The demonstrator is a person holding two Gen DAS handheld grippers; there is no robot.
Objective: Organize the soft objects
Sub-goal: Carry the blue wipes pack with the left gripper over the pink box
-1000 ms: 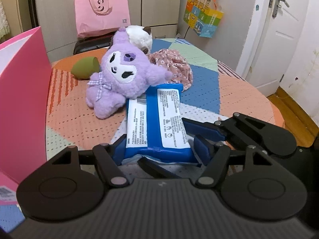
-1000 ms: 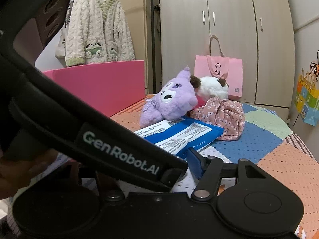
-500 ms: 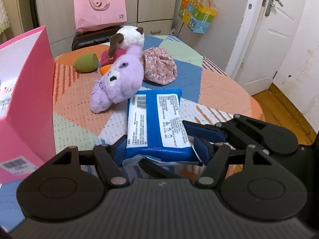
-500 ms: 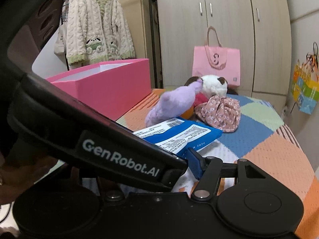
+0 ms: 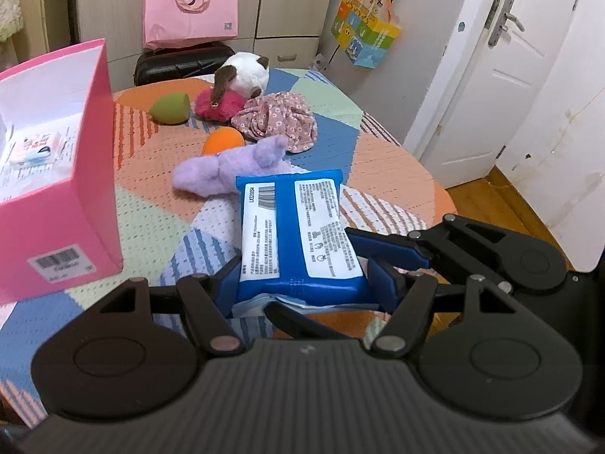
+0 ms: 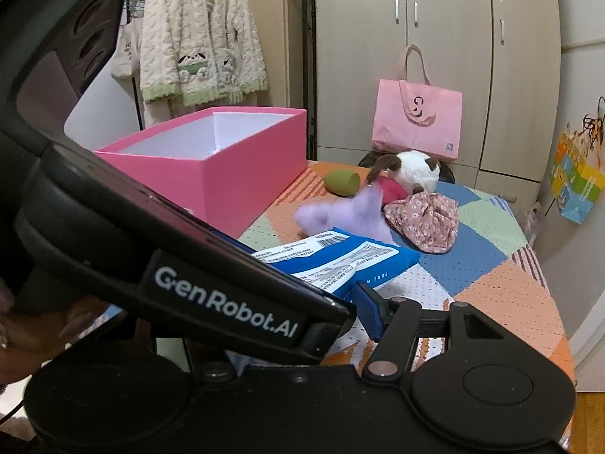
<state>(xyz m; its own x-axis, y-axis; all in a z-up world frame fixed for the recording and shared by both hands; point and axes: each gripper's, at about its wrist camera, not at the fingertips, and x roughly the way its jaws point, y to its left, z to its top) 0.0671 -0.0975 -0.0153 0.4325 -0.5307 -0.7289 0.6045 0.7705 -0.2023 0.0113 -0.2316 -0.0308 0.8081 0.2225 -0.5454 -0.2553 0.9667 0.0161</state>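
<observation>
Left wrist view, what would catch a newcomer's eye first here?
The blue wipes pack, held up close between the fingers of both grippers, fills the middle of the view. To its left stands the open pink box on the patchwork cloth. Behind the pack a purple plush lies on its side, with a floral fabric bundle and a white-and-brown plush beyond it.

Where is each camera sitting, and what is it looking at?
Left wrist: rides the left gripper, looks down over the blue wipes pack in its jaws, across the table to the door.
Right wrist: rides the right gripper, faces the wardrobe; fingers show at left.
Both see the pack, pink box and purple plush.
</observation>
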